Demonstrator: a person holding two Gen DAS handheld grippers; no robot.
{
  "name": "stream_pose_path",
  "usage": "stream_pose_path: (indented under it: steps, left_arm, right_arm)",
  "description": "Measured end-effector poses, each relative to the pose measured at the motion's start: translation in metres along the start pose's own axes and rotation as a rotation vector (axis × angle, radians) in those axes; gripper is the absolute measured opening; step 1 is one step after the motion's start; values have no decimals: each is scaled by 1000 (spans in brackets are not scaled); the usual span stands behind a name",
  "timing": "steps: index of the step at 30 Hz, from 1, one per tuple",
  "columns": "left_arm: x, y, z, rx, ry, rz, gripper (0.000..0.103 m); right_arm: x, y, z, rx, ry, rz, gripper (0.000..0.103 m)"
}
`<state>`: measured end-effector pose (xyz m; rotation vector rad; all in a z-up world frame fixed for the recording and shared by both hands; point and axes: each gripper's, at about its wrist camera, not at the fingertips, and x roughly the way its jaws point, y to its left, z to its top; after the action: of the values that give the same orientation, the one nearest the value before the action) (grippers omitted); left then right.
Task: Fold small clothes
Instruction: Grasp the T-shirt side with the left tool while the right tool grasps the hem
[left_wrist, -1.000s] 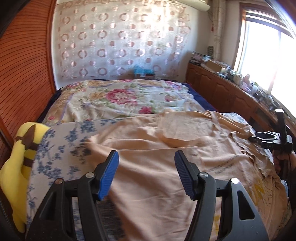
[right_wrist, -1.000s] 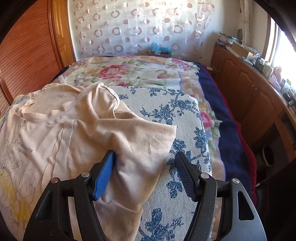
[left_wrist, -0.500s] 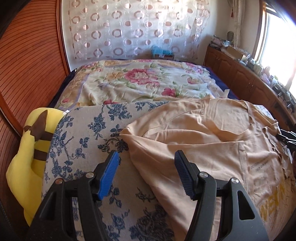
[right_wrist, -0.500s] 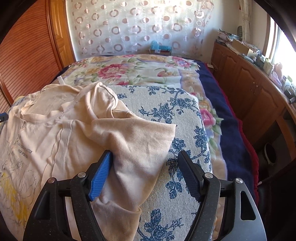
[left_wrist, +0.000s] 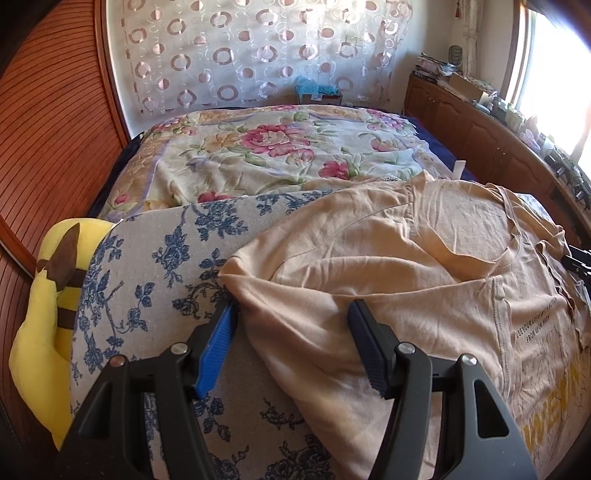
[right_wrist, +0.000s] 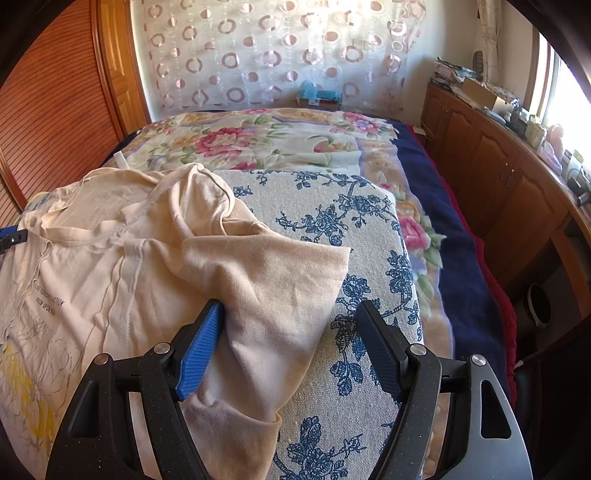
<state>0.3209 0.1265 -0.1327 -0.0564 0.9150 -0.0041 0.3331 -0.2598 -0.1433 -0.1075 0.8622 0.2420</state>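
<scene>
A beige T-shirt with yellow print lies spread, front up, on a pad with blue flowers. My left gripper is open low over the shirt's left sleeve. Its blue pad sits at the sleeve's outer edge, and the cloth lies loose between the jaws. In the right wrist view the same T-shirt has its right sleeve rumpled and folded over. My right gripper is open around that sleeve, with its right jaw over bare pad.
A yellow plush toy lies at the pad's left edge. A floral blanket covers the bed beyond. Wooden cabinets with clutter on top run along the right, and a slatted wooden wall rises on the left.
My left gripper has swung left across the shirt and sunk onto the left sleeve's edge. My right gripper's jaws have widened a little around the right sleeve and stayed in place.
</scene>
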Motion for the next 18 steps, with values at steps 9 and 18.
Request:
stream_pose_path:
  steps: [9, 18]
  left_arm:
    - [-4, 6, -2, 4, -39, -68, 21]
    - [-40, -17, 3, 55, -163, -116, 1]
  right_arm:
    - [0, 0, 0, 1, 1, 1, 76]
    - [-1, 0, 0, 0, 1, 0, 76]
